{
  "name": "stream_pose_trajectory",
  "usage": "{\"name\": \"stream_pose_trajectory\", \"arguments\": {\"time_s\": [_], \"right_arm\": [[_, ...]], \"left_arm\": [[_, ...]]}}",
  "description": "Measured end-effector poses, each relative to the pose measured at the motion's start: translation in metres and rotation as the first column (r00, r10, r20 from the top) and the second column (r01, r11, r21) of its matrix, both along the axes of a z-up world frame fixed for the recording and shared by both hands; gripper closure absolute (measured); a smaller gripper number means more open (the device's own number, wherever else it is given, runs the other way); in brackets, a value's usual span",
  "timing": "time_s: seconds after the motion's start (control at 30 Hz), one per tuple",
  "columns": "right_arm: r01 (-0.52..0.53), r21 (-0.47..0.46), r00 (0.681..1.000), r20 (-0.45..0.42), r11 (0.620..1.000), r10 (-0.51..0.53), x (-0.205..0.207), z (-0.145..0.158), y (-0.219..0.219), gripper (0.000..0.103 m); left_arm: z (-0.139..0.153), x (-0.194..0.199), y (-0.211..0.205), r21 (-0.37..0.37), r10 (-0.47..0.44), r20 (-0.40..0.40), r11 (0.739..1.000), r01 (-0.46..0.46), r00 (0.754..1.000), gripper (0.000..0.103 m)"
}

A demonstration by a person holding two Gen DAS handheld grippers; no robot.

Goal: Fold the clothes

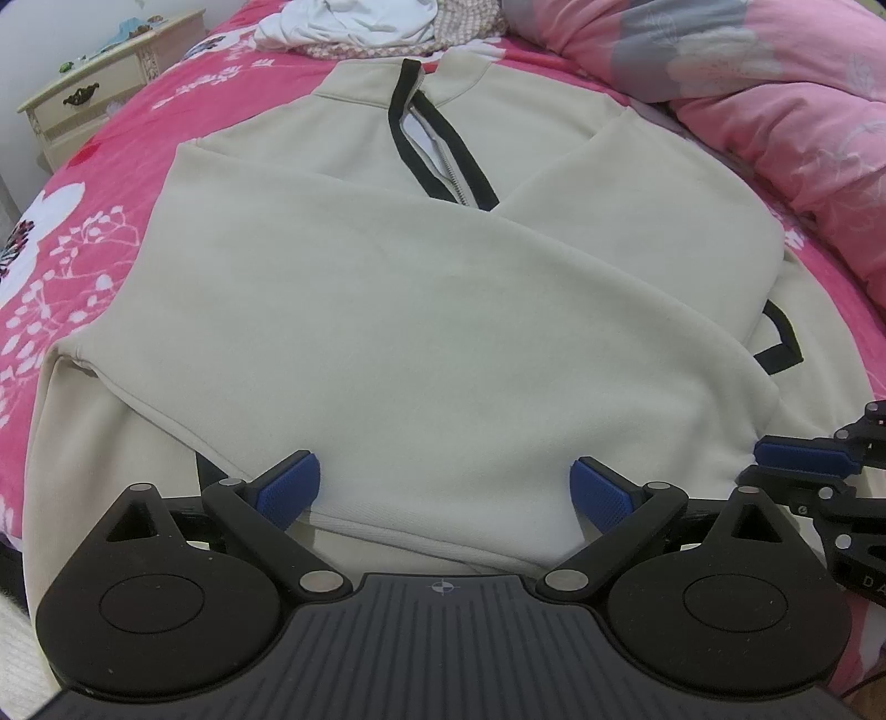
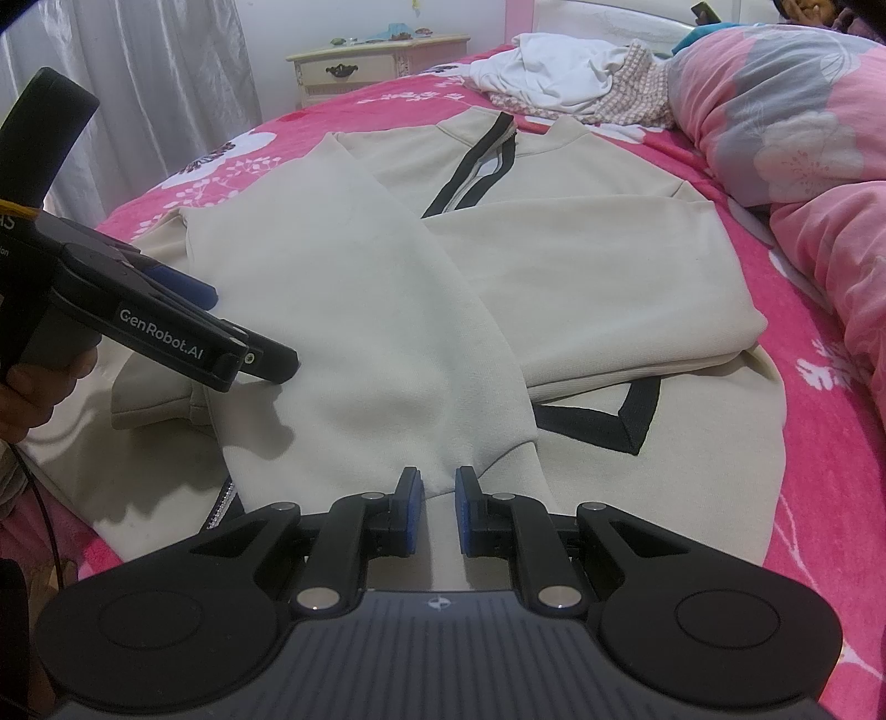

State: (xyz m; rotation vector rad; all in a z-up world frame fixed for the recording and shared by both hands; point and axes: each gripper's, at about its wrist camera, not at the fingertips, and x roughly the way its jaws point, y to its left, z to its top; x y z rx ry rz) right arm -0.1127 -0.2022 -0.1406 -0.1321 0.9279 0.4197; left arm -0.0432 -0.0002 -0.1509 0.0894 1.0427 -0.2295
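A beige zip jacket with black trim lies front-up on the pink bed, both sleeves folded across its chest. The upper sleeve runs down to its cuff at the near edge. My right gripper has its jaws nearly together, pinching that cuff's edge. My left gripper hovers over the same sleeve end. It is wide open, with the blue pads apart and no cloth between them.
The flowered pink sheet surrounds the jacket. A pink duvet is bunched along the right. A pile of loose clothes lies beyond the collar. A cream nightstand stands at the far left.
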Motion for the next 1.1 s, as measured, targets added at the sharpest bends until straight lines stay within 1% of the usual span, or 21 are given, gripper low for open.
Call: {"name": "stream_pose_trajectory", "arguments": {"time_s": [0.23, 0.33, 0.4, 0.5, 0.63, 0.73, 0.8, 0.9, 0.93, 1.0, 1.1], "right_arm": [[-0.002, 0.007, 1.000, 0.002, 1.000, 0.002, 0.000, -0.001, -0.002, 0.089], [-0.015, 0.010, 1.000, 0.002, 1.000, 0.015, 0.001, 0.000, -0.004, 0.089], [-0.041, 0.005, 0.999, -0.005, 0.999, 0.041, 0.003, 0.001, -0.005, 0.089], [-0.084, 0.011, 0.995, -0.048, 0.996, 0.084, 0.013, 0.005, -0.008, 0.089], [-0.118, 0.069, 0.985, -0.122, 0.991, 0.125, 0.035, 0.015, -0.018, 0.089], [-0.138, 0.097, 0.981, -0.125, 0.986, 0.149, 0.056, 0.026, -0.023, 0.089], [-0.149, 0.093, 0.981, -0.114, 0.985, 0.159, 0.078, 0.032, -0.024, 0.088], [-0.162, 0.066, 0.983, -0.077, 0.984, 0.167, 0.111, 0.039, -0.023, 0.088], [-0.168, 0.056, 0.984, -0.054, 0.984, 0.171, 0.123, 0.041, -0.023, 0.088], [-0.179, 0.037, 0.984, 0.003, 0.983, 0.179, 0.149, 0.046, -0.022, 0.084], [-0.193, 0.009, 0.977, 0.094, 0.981, 0.192, 0.187, 0.048, -0.022, 0.082]], "left_arm": [[-0.001, 0.003, 0.004, -0.011, -0.005, -0.003, 1.000, 0.005, 1.000, 0.001], [0.005, 0.012, 0.016, -0.021, 0.018, -0.014, 1.000, -0.019, 1.000, 0.003], [0.015, 0.020, 0.029, -0.026, 0.052, -0.012, 0.998, -0.052, 0.999, 0.004], [0.035, 0.038, 0.047, -0.009, 0.074, 0.025, 0.997, -0.074, 0.997, 0.004], [0.057, 0.070, 0.059, 0.017, 0.089, 0.074, 0.996, -0.090, 0.993, 0.004], [0.062, 0.098, 0.061, 0.050, 0.084, 0.158, 0.994, -0.093, 0.984, 0.004], [0.061, 0.119, 0.060, 0.069, 0.086, 0.207, 0.992, -0.103, 0.975, 0.004], [0.054, 0.154, 0.060, 0.051, 0.111, 0.244, 0.991, -0.127, 0.963, 0.004], [0.053, 0.165, 0.059, 0.049, 0.115, 0.258, 0.990, -0.132, 0.959, 0.004], [0.048, 0.187, 0.054, 0.055, 0.110, 0.290, 0.990, -0.132, 0.951, 0.004], [0.040, 0.214, 0.044, 0.072, 0.091, 0.327, 0.990, -0.121, 0.940, 0.004]]}}
